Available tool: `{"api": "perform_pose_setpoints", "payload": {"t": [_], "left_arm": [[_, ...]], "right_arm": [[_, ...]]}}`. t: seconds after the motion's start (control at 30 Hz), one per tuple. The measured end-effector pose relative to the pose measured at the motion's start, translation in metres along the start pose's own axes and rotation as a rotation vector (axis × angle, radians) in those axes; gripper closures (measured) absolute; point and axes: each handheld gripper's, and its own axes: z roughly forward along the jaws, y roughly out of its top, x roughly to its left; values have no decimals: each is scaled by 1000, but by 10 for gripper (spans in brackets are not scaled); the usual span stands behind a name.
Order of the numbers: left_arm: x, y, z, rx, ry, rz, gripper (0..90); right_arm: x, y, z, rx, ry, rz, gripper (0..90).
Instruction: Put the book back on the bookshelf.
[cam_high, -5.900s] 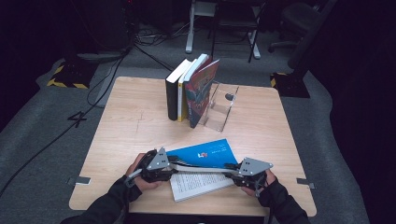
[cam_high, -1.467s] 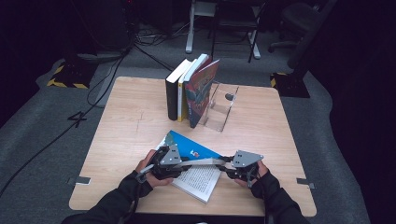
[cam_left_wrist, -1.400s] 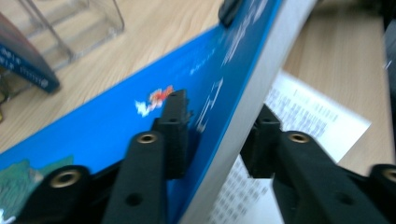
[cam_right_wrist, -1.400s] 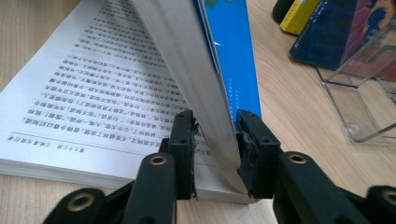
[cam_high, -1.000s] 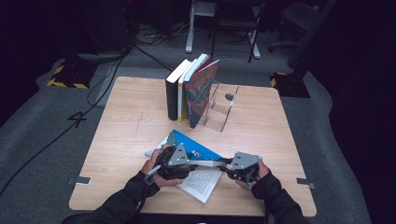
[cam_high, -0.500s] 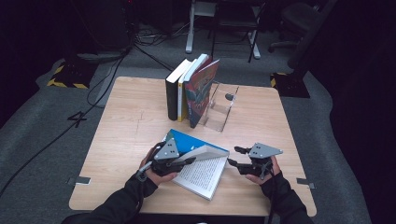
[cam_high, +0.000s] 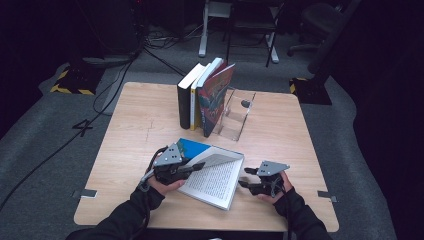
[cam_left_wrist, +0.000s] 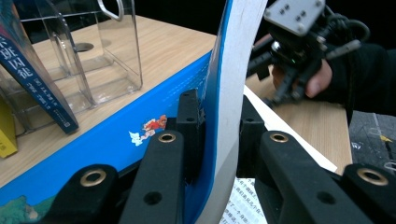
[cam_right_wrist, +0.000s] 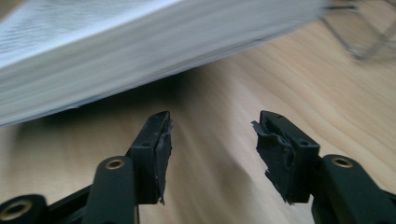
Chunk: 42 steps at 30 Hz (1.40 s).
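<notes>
High view: left gripper (cam_high: 192, 169) fingers around book cover (cam_high: 195, 148).

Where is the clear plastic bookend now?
In the high view the clear bookend stands upright at the table's far middle, just right of the three standing books, beyond the open book.

The left gripper (cam_left_wrist: 217, 140) pinches the blue book cover (cam_left_wrist: 140, 135) with its sheaf of pages at centre frame; the right gripper (cam_left_wrist: 299, 42) (hand-held) sits upper right, a clear acrylic stand (cam_left_wrist: 100, 51) upper left.
</notes>
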Motion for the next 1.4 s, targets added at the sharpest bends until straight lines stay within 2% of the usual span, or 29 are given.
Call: {"api": "perform_pose_setpoints", "payload": {"t": [0.07,0.13,0.2,0.27,0.37,0.4,0.53,0.67,0.73,0.77,0.8,0.9,0.93,1.03,1.07,1.1,1.17,1.2,1.3,1.4], "left_arm": [[-2,1,1,6,3,16,771],[-5,2,4,23,12,34,771],[-8,5,6,33,15,53,772],[-10,8,4,37,11,60,772],[-9,13,-2,8,8,53,775],[-10,15,-4,2,8,41,775],[-12,19,-9,3,9,41,774],[-18,23,-16,-25,-8,42,777],[-20,24,-17,-33,-9,46,780],[-22,24,-18,-38,-6,49,780],[-24,24,-22,-38,6,62,780],[-23,22,-26,-51,17,53,777],[-22,20,-32,-71,32,38,775],[-26,19,-40,-78,90,60,775],[-26,19,-40,-78,90,60,775],[-29,19,-43,-88,117,62,775],[-31,18,-48,-94,144,63,774],[-28,16,-54,-105,157,48,774],[-25,14,-61,-117,174,36,773],[-24,12,-62,-124,167,21,746]], "right_arm": [[6,2,3,-25,44,-13,452],[13,6,4,-46,69,-30,517],[19,9,5,-64,65,-51,538],[23,11,2,-104,76,-35,542],[24,19,-10,-181,64,-7,542],[25,22,-13,-197,56,-7,542],[27,33,-21,-238,33,-7,542],[28,50,-35,-322,2,7,543],[30,57,-41,-342,-19,-11,546],[35,61,-44,-348,-52,-38,545],[37,64,-45,-345,-51,-56,545],[40,73,-44,-359,-50,-60,546],[40,77,-42,-369,-47,-60,546],[42,90,-38,-395,-52,-71,554],[42,90,-38,-395,-52,-71,554],[44,97,-35,-406,-58,-80,560],[50,117,-27,-423,-64,-106,560],[51,123,-25,-429,-64,-114,559],[53,135,-20,-420,-58,-115,559],[54,141,-17,-425,-47,-120,557]]}}
